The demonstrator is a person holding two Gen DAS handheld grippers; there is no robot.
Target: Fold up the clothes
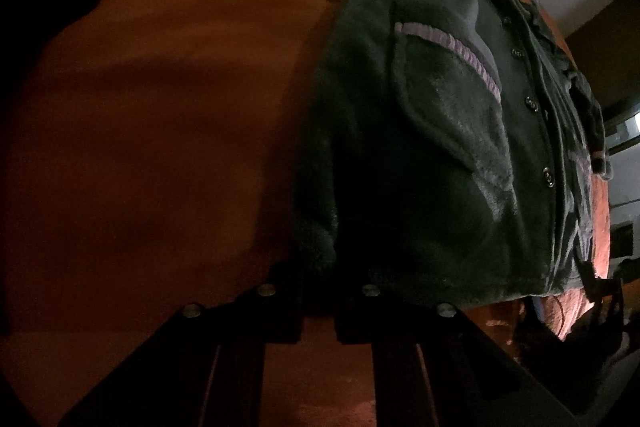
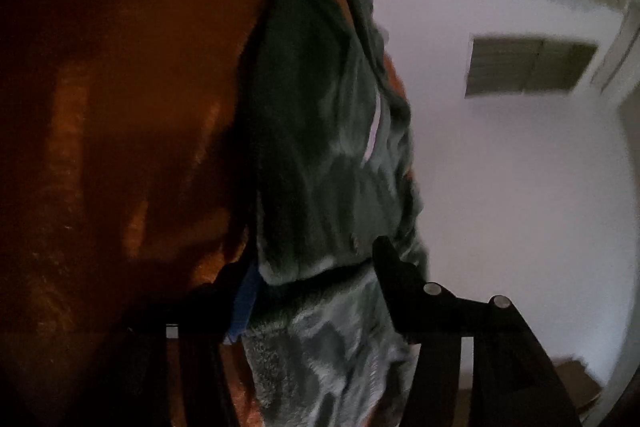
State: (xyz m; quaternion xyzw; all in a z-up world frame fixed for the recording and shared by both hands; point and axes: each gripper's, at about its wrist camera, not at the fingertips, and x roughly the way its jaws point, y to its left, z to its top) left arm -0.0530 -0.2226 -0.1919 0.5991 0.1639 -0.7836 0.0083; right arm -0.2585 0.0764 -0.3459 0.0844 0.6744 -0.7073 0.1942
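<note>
A dark green fleece button-up top point(image 1: 440, 147) with pale lilac trim lies on an orange blanket point(image 1: 160, 127). One sleeve stretches across the far edge. My left gripper point(image 1: 318, 307) sits at the garment's near hem corner, its fingers close together on the dark fleece edge. In the right wrist view the same green top point(image 2: 320, 147) runs up the middle. My right gripper point(image 2: 316, 291) has fleece between its two fingers, with a fold of the hem bunched over them.
The orange blanket point(image 2: 100, 147) covers the whole surface around the garment. A white wall point(image 2: 520, 187) with a vent point(image 2: 528, 67) stands behind. Dark furniture and clutter show at the right edge of the left wrist view point(image 1: 592, 307).
</note>
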